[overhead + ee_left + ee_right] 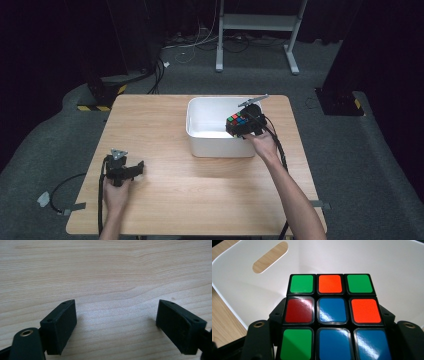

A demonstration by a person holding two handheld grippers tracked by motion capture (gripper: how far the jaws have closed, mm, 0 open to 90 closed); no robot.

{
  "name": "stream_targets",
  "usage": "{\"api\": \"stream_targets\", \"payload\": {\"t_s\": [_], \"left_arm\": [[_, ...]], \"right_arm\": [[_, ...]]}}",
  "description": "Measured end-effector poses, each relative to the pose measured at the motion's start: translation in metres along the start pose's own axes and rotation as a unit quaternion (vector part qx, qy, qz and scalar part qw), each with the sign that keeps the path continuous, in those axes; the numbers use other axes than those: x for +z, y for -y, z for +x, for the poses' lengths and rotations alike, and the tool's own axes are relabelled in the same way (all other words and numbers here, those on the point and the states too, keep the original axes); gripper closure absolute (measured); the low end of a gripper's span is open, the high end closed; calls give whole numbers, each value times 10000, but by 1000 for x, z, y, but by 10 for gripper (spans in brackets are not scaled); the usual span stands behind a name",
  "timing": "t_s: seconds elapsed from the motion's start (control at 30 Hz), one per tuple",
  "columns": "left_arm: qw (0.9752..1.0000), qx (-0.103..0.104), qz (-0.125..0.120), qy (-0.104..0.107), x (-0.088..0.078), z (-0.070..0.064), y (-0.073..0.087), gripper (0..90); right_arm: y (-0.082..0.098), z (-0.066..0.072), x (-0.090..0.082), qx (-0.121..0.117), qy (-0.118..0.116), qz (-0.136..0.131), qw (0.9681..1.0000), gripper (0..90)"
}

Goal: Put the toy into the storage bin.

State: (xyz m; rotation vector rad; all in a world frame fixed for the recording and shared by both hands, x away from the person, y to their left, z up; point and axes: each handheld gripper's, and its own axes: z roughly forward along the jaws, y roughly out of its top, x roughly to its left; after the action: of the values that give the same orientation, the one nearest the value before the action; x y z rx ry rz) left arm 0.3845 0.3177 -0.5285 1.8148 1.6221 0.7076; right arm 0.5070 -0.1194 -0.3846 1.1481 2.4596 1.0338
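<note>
Holding cube (pixel 238 124) over bin (pixel 200 145) rim, right tongs (pixel 246 129) clamped.

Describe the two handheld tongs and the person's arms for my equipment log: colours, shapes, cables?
Both tongs, left and right, are black, each topped by a grey three-cornered plate and trailing a black cable. The left tongs' fingers are blocky black pads with small screw holes. The forearms are bare, with no sleeves in view.

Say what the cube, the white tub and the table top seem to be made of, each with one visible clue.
Cube: probably hard plastic, black frame with glossy coloured squares that catch glare.
Tub: apparently moulded white plastic, smooth and matt, with a cut-out handle slot.
Table top: wood or wood-look laminate; pale grain lines run across an even surface, so which one stays open.
</note>
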Motion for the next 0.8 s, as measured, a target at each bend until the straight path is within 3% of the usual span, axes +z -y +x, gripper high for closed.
{"api": "stream_targets", "payload": {"t_s": [0.4,0.8], "left_arm": [[10000,-4,-1,4,0,0,0,170],[10000,-3,0,5,0,0,0,169]], "right_arm": [[3,-1,2,-38,-79,109,9999,319],[4,-3,-7,29,-149,-172,9997,293]]}}
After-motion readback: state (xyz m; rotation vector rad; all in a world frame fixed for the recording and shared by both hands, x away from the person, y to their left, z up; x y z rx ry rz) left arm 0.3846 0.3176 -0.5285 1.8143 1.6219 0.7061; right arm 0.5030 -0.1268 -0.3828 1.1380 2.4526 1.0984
